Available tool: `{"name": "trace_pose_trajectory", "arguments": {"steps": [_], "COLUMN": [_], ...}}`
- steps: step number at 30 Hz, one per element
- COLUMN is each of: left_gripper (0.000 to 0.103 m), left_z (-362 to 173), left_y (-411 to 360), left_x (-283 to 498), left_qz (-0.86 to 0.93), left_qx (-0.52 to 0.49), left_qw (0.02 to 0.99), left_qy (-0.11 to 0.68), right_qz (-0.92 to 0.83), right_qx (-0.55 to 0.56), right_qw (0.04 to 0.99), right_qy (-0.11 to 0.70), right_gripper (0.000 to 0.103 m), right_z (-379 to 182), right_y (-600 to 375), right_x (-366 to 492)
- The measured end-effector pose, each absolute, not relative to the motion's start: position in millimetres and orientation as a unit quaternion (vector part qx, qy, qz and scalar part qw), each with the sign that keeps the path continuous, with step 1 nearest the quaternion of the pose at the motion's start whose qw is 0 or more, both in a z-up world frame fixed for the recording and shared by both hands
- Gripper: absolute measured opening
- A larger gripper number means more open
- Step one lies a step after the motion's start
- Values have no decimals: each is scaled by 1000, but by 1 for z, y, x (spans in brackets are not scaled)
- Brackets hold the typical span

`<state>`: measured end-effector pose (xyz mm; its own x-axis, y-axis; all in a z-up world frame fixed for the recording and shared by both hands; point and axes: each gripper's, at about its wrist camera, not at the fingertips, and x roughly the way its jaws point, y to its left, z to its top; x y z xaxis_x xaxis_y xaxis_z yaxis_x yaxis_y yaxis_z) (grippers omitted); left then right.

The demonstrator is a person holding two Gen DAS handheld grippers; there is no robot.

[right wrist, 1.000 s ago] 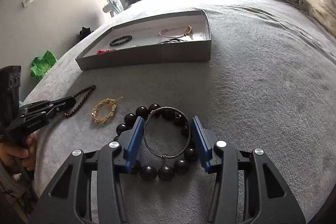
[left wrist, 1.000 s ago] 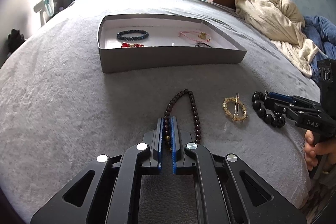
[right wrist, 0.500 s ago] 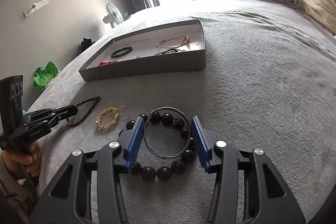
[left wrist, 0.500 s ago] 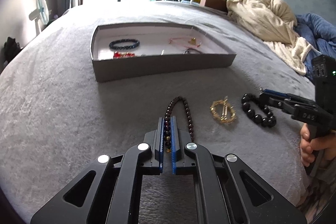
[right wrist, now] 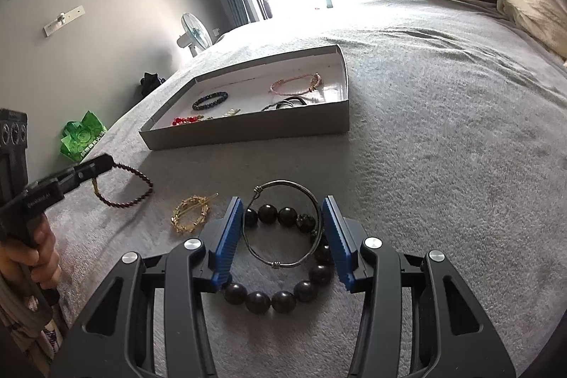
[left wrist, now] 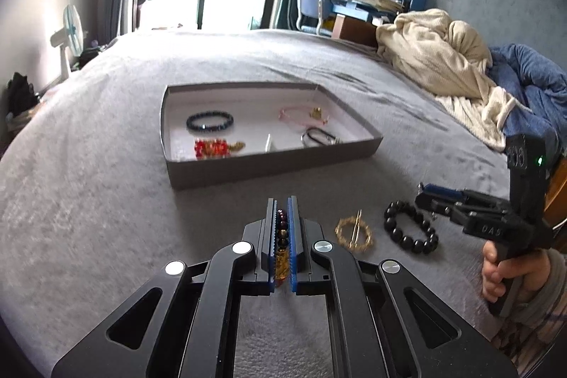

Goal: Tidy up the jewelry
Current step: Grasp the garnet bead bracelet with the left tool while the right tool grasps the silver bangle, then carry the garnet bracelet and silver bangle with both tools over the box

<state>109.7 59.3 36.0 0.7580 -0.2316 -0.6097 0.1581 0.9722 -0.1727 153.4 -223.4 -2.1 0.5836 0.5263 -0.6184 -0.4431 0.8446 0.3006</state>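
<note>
My left gripper [left wrist: 282,201] is shut on a dark red bead strand [left wrist: 281,229]. In the right wrist view the strand [right wrist: 138,193] hangs as a loop from that gripper [right wrist: 106,162], just above the grey bed. My right gripper [right wrist: 282,199] is shut on a thin silver bangle [right wrist: 275,264], its blue pads pressing on both sides. It hovers over a black bead bracelet [right wrist: 269,213] that lies on the bed. A gold hair clip [right wrist: 191,215] lies between the two grippers. The grey tray [left wrist: 269,169] stands further back.
The tray holds a dark bead bracelet [left wrist: 209,123], red beads [left wrist: 211,147], a pink cord bracelet [left wrist: 301,114] and a few other pieces. A cream blanket [left wrist: 436,59] and a blue one [left wrist: 531,77] are heaped at the right. A green bag [right wrist: 83,135] sits beside the bed.
My left gripper has risen and lifted the dark red bead strand off the bed. The right gripper has stayed over the black bracelet with the bangle in it.
</note>
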Motion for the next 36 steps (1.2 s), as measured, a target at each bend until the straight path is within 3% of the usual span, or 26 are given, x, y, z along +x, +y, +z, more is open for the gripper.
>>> {"name": "trace_pose_trajectory", "arguments": {"steps": [24, 36], "left_gripper": [6, 6], "left_z": [94, 85], "left_y": [63, 53], "left_x": [174, 225], "left_qz": [-111, -120], "left_qx": [-40, -48], "left_qw": [949, 944], "left_qy": [293, 303], "right_qz": [302, 309], "right_qx": [11, -2], "right_qw": [887, 875], "right_qy": [350, 373], "right_gripper": [46, 46], "right_z": [37, 34], "right_y": [-172, -141], "right_x": [218, 277]}}
